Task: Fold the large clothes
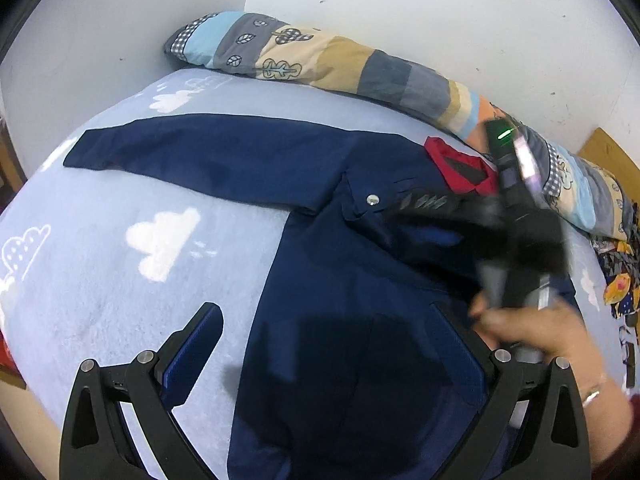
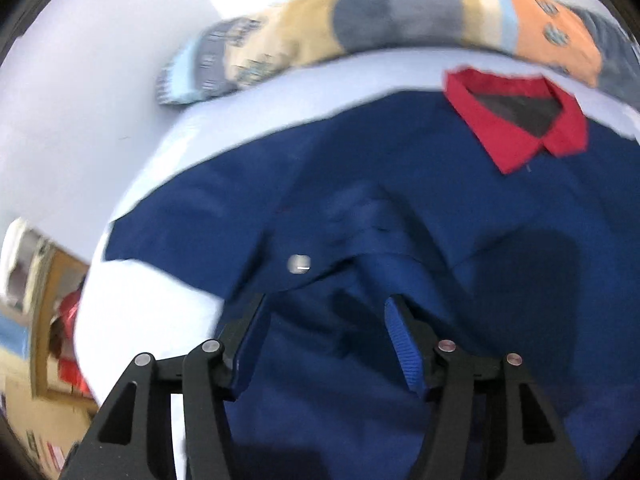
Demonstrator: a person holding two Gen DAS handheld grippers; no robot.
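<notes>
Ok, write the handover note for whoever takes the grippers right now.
Left gripper: open, above the jacket's lower body, holding nothing.
Right gripper: open over the chest, no cloth pinched between its fingers.
Navy jacket: lies flat on the cloud-print bed cover, red collar toward the patchwork quilt.
Done: one sleeve lies stretched out sideways; a snap flap is laid across the chest.
Left: fold that sleeve in, then the body.

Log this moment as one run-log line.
task: fold jacket | state: flat on bed, left sleeve out | left gripper: open, above hem | right gripper: open, over chest, nothing held
</notes>
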